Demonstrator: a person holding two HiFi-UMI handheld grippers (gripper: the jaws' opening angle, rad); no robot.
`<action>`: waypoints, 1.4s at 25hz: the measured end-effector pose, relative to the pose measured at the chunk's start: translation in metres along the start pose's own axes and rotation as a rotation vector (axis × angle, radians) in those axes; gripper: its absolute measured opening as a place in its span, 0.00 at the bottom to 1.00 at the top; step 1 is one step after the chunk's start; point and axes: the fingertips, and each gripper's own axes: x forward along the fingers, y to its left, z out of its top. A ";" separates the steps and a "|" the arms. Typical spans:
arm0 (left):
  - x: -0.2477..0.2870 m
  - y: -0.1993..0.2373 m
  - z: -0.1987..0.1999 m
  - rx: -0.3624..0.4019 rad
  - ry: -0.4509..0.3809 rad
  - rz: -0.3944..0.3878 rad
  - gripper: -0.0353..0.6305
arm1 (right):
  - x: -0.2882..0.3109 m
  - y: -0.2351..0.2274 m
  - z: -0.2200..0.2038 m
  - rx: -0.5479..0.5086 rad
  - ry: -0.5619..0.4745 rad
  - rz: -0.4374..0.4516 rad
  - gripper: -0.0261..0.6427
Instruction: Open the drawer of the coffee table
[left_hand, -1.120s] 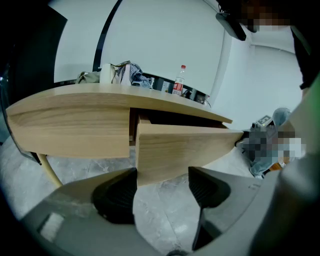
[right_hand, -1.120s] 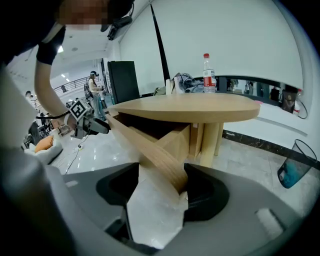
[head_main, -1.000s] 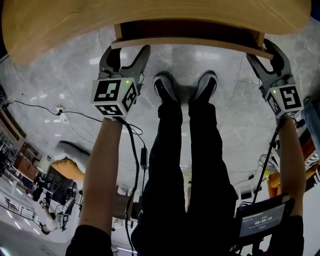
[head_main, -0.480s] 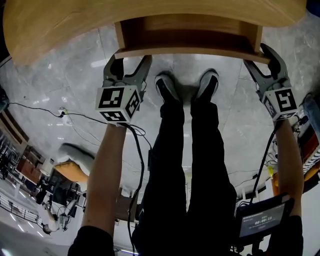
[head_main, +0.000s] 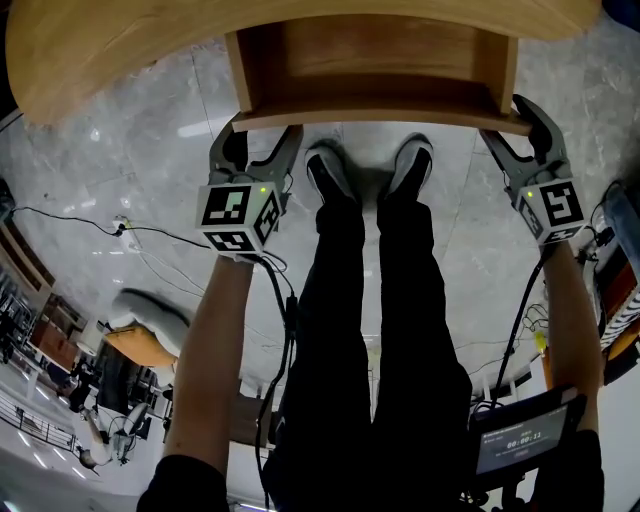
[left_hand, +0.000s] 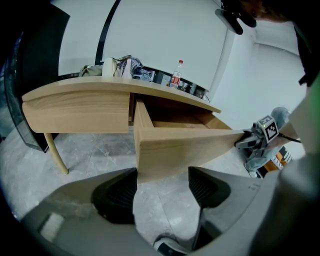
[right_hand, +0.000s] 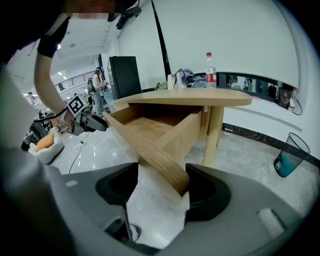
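Observation:
The wooden coffee table (head_main: 100, 50) has its drawer (head_main: 370, 60) pulled partly out, and the inside looks empty. In the head view my left gripper (head_main: 258, 138) straddles the left end of the drawer front (head_main: 370, 118), and my right gripper (head_main: 508, 125) straddles the right end. The left gripper view has the front's (left_hand: 185, 145) lower corner in the wide gap of the left gripper (left_hand: 162, 175). In the right gripper view the front's (right_hand: 145, 145) corner sits between the right gripper's (right_hand: 161, 182) jaws, against the right-hand pad. Both sets of jaws stand wide, hooked on the panel rather than clamping it.
My shoes (head_main: 370, 170) stand on the marble floor just below the drawer. A water bottle (left_hand: 176, 79) and a pile of clutter (left_hand: 122, 67) sit on the tabletop. Table legs (right_hand: 212, 132) flank the drawer. A blue bin (right_hand: 290, 155) stands at right, and cables (head_main: 130, 225) lie at left.
The drawer has slid further out of the table toward me, showing more of its inside. Both grippers have come back with its front, still at its two ends.

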 end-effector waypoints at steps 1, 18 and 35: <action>0.000 -0.001 -0.002 0.000 0.002 0.001 0.54 | -0.001 0.000 -0.002 -0.001 0.002 0.000 0.47; 0.014 -0.006 -0.021 0.010 0.052 0.030 0.54 | 0.002 0.000 -0.029 -0.004 0.038 -0.015 0.48; -0.125 0.018 0.009 -0.018 0.135 0.213 0.39 | -0.140 -0.008 0.007 0.203 0.106 -0.202 0.35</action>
